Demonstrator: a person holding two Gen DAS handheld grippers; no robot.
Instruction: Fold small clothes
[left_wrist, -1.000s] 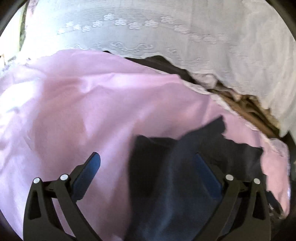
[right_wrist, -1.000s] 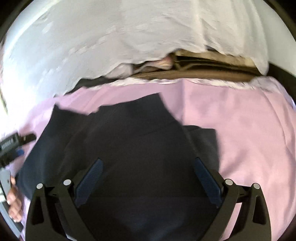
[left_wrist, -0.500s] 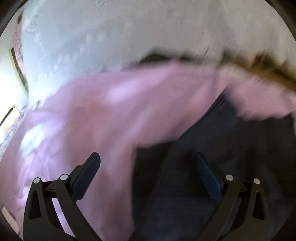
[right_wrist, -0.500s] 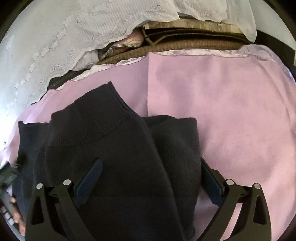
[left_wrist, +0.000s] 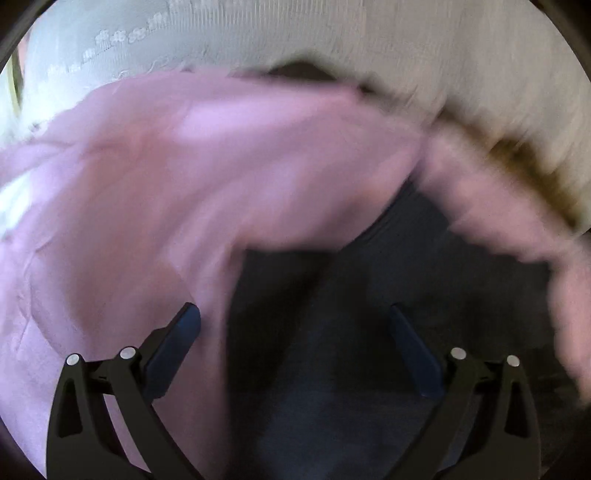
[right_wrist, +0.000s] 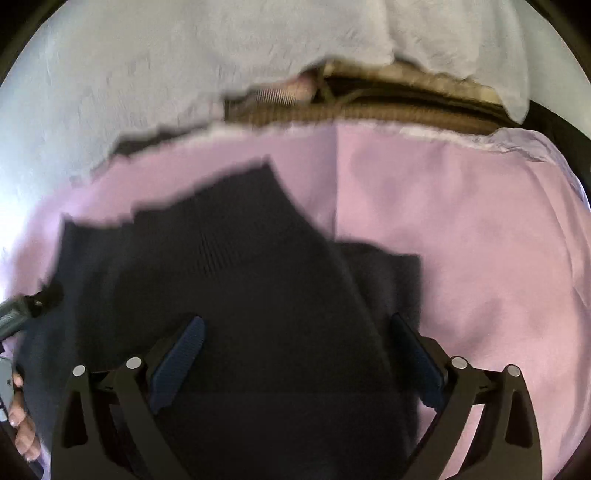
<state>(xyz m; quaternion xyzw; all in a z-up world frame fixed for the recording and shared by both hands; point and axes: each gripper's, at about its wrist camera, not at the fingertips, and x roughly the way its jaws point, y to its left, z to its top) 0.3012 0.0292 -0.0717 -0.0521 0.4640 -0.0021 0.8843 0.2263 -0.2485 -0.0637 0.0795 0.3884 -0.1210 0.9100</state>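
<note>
- There is one dark top (right_wrist: 236, 295). It lies on one pink sheet (right_wrist: 461, 258), a bit left of the middle in the right wrist view.
- There are two grippers, one for each hand.
- The left gripper (left_wrist: 295, 321) is wide open. It holds nothing. Its left finger is over the pink sheet (left_wrist: 147, 203) and its right finger is over the dark top (left_wrist: 369, 332).
- The right gripper (right_wrist: 297, 328) is wide open too. It holds nothing. Both of its fingers are over the dark top.
- One white lacy cloth (right_wrist: 147, 74) hangs past the far edge of the sheet. It shows in both views (left_wrist: 258, 29).
- Only the right wrist view shows, at its far left edge, a bit of the other gripper tool (right_wrist: 18, 314) at the edge of the top and some fingers (right_wrist: 22, 428) of the hand below it.
- Only the right wrist view shows the whole far edge of the top, with a ribbed band.
- Only the right wrist view shows clearly a brown woven thing (right_wrist: 369, 110) between the sheet and the white cloth.
- The left wrist view is very blurry. In it the top fills the bottom right part, and little flower shapes show on the white cloth at the top left.
</note>
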